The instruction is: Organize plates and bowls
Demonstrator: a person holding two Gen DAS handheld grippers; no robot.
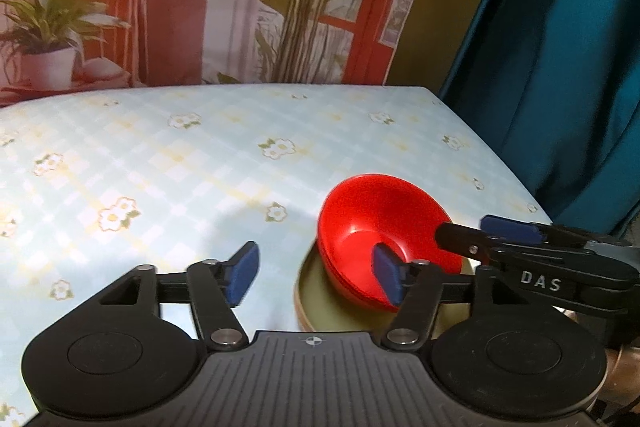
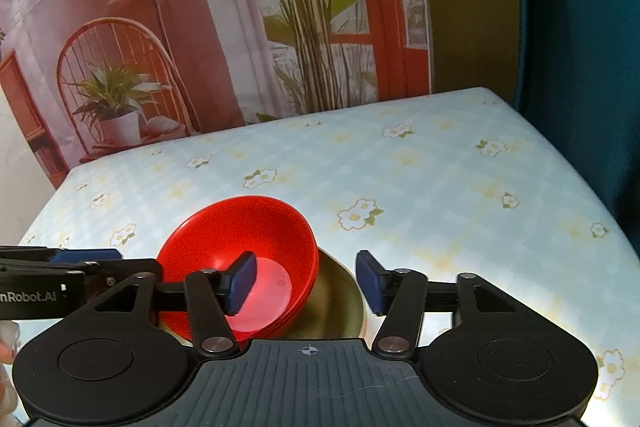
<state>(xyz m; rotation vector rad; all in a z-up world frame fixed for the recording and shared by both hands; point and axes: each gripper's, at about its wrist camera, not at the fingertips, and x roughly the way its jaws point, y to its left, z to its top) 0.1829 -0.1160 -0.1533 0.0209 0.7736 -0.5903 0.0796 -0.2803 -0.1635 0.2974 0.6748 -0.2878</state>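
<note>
A red bowl [image 1: 376, 223], the top of a small stack, rests tilted on an olive-green plate [image 1: 340, 311] on the flowered table. My left gripper [image 1: 318, 273] is open just left of and above it; its right pad hangs in front of the bowl's inside. In the right wrist view the red bowl [image 2: 248, 239] and the plate [image 2: 340, 303] lie below my open right gripper [image 2: 306, 281], whose left pad hangs over the bowl's inside. Neither gripper holds anything.
The table wears a pale blue checked cloth with white flowers [image 2: 440, 187]. A printed backdrop with plants and a chair [image 2: 200, 27] stands behind it. A blue curtain [image 1: 560, 67] hangs past the table's right edge.
</note>
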